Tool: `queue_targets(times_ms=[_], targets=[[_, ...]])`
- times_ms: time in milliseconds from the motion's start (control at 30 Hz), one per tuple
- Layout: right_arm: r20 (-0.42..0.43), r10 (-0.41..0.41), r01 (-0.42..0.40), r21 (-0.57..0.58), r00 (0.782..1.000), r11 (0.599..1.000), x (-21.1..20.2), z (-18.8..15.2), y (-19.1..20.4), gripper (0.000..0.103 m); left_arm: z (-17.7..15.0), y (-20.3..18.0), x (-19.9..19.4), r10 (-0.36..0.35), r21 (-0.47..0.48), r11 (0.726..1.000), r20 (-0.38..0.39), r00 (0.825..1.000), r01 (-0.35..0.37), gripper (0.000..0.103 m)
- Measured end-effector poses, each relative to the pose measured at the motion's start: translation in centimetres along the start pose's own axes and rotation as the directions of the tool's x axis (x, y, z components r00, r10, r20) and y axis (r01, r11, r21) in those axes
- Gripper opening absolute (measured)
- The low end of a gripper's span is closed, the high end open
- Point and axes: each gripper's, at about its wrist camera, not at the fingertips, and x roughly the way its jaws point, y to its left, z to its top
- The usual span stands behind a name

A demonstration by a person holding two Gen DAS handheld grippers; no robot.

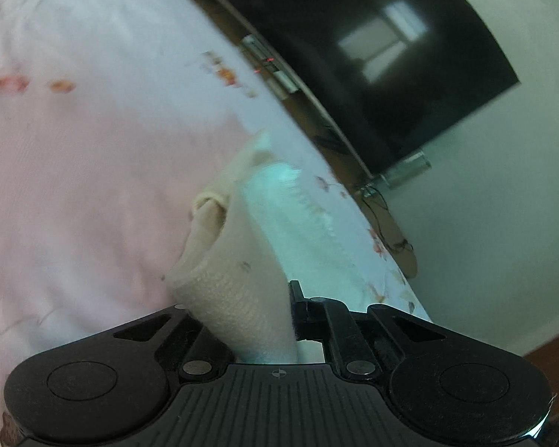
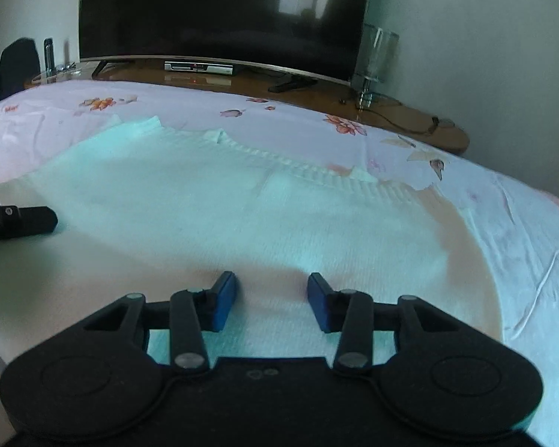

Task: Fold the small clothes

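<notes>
Spread flat across the bed, a pale cream knitted sweater [image 2: 242,201] lies on a pink flowered bedsheet [image 2: 391,130], its ribbed hem running along the far side in the right wrist view. One edge of the sweater is lifted and bunched into a thick fold [image 1: 238,298] that rises between the fingers of the left gripper [image 1: 242,320], which is clamped on the fabric; only its right finger shows clearly, the other being hidden behind the cloth. That left view is tilted and blurred.

Low over the middle of the sweater sits the right gripper [image 2: 272,298], its blue-padded fingers [image 2: 225,298] spread apart with bare knit showing between them, holding nothing. At the left edge of the right wrist view, a black part of the other tool [image 2: 22,219] rests against the sweater.

Beyond the bed stands a wooden cabinet [image 2: 316,93] carrying a large dark television [image 2: 223,11], a silver box [image 2: 199,68] under it, and a glass lamp [image 2: 376,56] near the wall.
</notes>
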Motion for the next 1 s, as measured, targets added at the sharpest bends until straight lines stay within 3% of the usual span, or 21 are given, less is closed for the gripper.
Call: queue_targets(times_ms=[33, 133, 300, 433, 533, 667, 867, 933, 1000], targets=[[0.008, 0.001, -0.001, 0.014, 1.0, 1.0, 0.0, -0.2, -0.1, 0.042, 0.2, -0.4, 0.0, -0.001, 0.025, 1.0, 0.003, 1.0, 0.0, 0.008], [0.034, -0.046, 0.051, -0.149, 0.998, 0.988, 0.5, -1.4, 1.8, 0.043, 0.8, -2.0, 0.0, -0.017, 0.11, 0.994, 0.013, 1.0, 0.015, 0.008], [0.026, 0.043, -0.045, 0.08, 0.999, 0.996, -0.4, -0.3, -1.6, 0.041, 0.5, -6.7, 0.2, -0.103, 0.312, 0.944, -0.018, 0.995, 0.103, 0.008], [0.051, 0.049, -0.059, 0.211, 0.998, 0.976, -1.9, -0.9, -5.2, 0.041, -1.9, -10.4, 2.1, -0.162, 0.428, 0.88, -0.143, 0.976, 0.208, 0.008], [0.058, 0.035, -0.051, 0.296, 0.998, 0.954, -3.1, -1.6, -8.5, 0.041, -4.7, -11.9, 3.6, -0.15, 0.467, 0.845, -0.262, 0.953, 0.261, 0.008], [0.056, 0.017, -0.036, 0.372, 0.998, 0.928, -4.7, -2.9, -12.1, 0.042, -8.2, -12.9, 4.1, -0.116, 0.518, 0.788, -0.407, 0.906, 0.334, 0.008], [0.034, 0.057, -0.066, 0.458, 0.998, 0.887, -5.9, -4.5, -14.6, 0.044, -8.6, -14.1, 2.9, -0.043, 0.587, 0.755, -0.399, 0.916, 0.292, 0.008], [0.04, 0.072, -0.082, 0.482, 0.997, 0.872, -6.4, -4.6, -14.9, 0.044, -8.6, -14.7, 1.9, -0.044, 0.614, 0.729, -0.398, 0.916, 0.302, 0.015], [0.045, 0.083, -0.094, 0.501, 0.996, 0.86, -6.6, -4.3, -15.3, 0.044, -8.3, -15.3, 1.5, -0.045, 0.614, 0.724, -0.413, 0.909, 0.315, 0.046]])
